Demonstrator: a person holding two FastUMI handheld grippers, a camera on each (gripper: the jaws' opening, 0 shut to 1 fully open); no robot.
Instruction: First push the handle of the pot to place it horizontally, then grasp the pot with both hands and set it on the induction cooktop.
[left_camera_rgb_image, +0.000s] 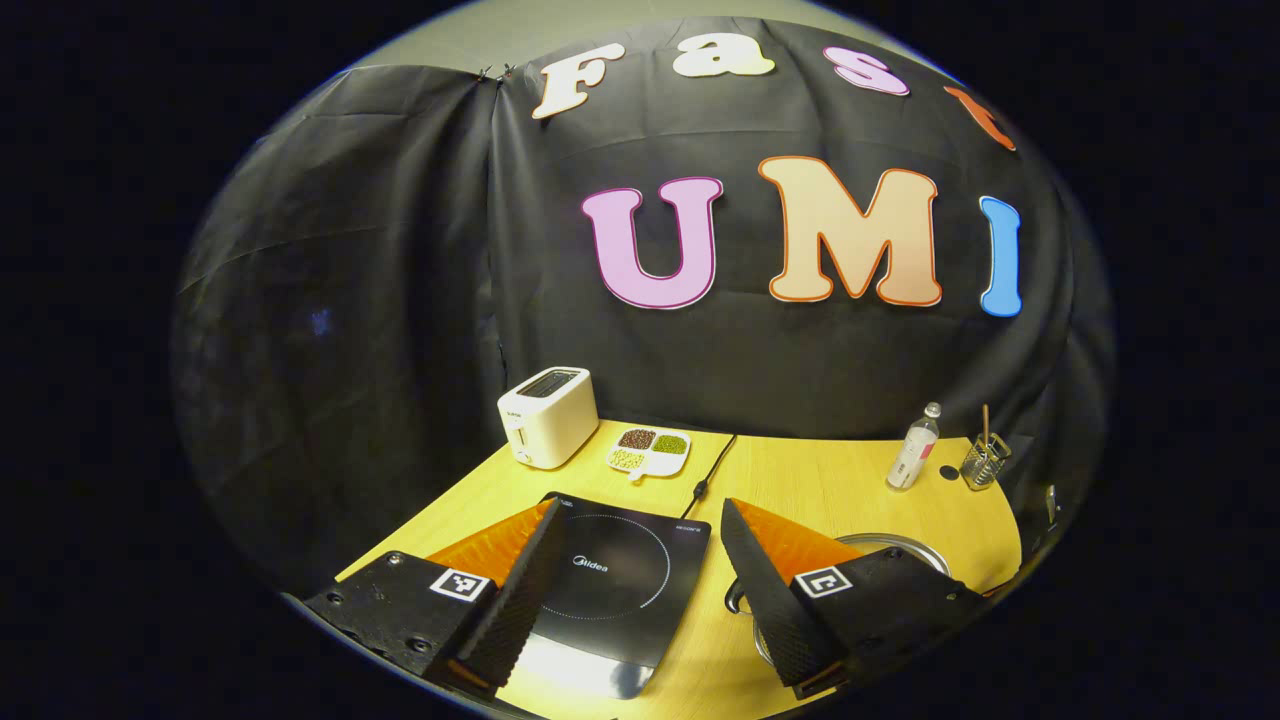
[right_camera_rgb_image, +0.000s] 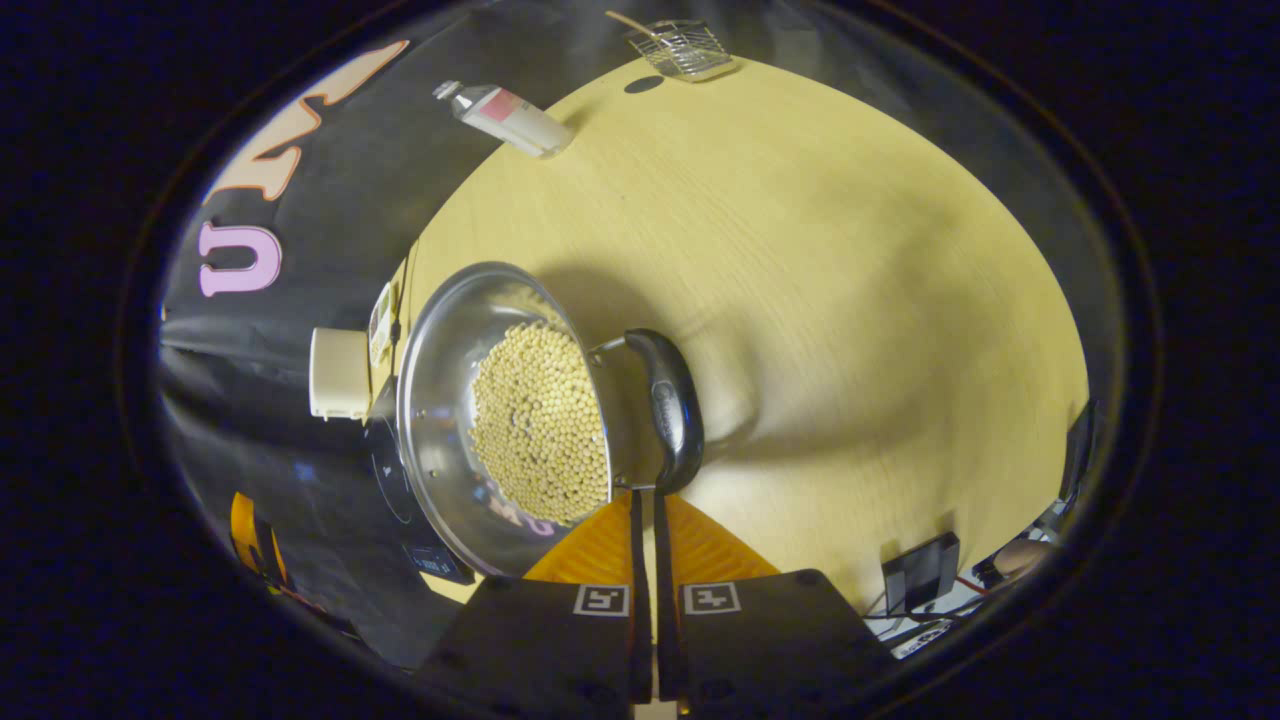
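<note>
Light comes from overhead and is fairly bright: white glare on the induction cooktop (left_camera_rgb_image: 610, 590) near my left fingers, and the pot (right_camera_rgb_image: 500, 420) throws a soft shadow across the table (right_camera_rgb_image: 800, 300). Fisheye bends the edges hard, and the rim detail looks smeared, possibly blur.

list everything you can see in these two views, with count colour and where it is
table: 1, yellow wood, under everything
induction cooktop: 1, black, near edge of the table, between the left gripper's fingers
pot: 1, shiny steel, on the table beside the cooktop, holding pale beans
pot handle: 1, black, just ahead of the right gripper's tips
toaster: 1, white, back left of the table
divided dish: 1, white, beside the toaster, with brown, green and pale beans
cable: 1, black, behind the cooktop
bottle: 1, clear, white label, back right
wire basket: 1, metal, next to the bottle
left gripper: 1, open, over the cooktop
right gripper: 1, closed, at the handle
</note>
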